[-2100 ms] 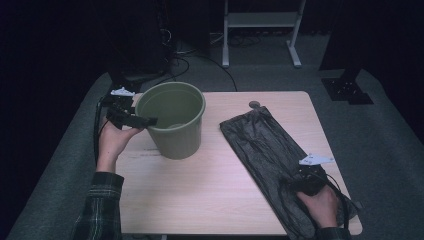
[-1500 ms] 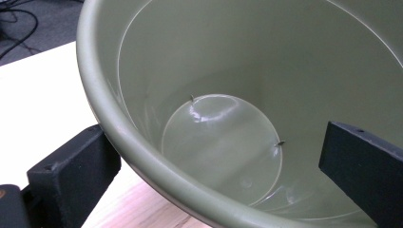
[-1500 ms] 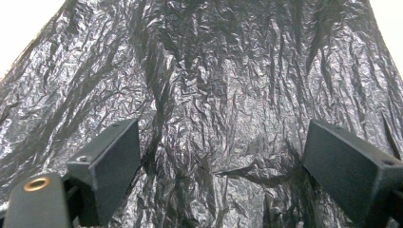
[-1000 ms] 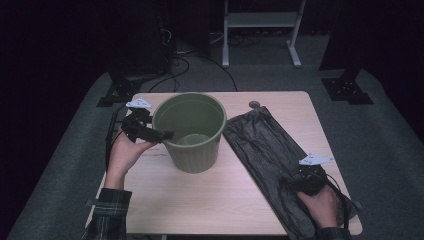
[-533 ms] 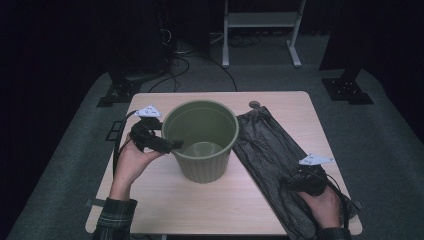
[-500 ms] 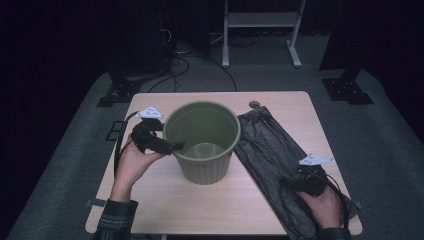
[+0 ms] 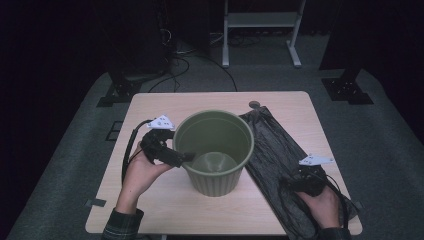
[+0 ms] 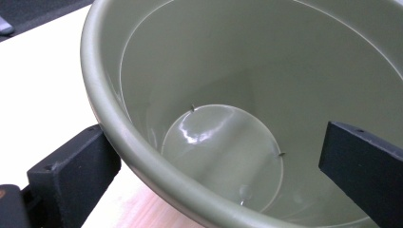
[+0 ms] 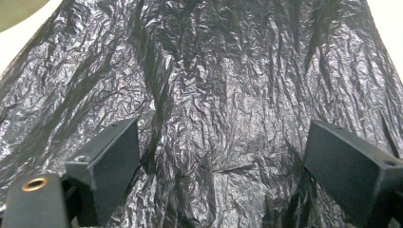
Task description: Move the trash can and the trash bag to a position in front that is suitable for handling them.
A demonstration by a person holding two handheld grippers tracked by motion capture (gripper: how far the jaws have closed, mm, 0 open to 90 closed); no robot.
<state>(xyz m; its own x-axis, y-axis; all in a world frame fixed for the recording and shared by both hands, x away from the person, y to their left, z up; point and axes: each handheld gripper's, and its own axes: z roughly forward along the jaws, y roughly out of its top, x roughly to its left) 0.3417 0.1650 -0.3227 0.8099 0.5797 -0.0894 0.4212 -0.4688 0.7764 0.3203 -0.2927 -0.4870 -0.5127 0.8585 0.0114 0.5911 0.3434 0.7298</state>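
The bin (image 7: pixel 214 150) had been dragged from the table's (image 7: pixel 150 105) far left to its middle, beside the bag (image 7: pixel 280 150), likely readying it for lining. The left gripper (image 7: pixel 186 157) straddled the near rim, jaws wide, one inside, one outside. The right gripper (image 7: pixel 300 186) rested spread on the bag, grasping nothing.

- Green bucket (image 7: pixel 215 150): upright, empty, glossy inside, standing mid-tabletop.
- Black plastic bag (image 7: pixel 272 150): crinkled, flattened, lying lengthwise just beside the bucket's right.
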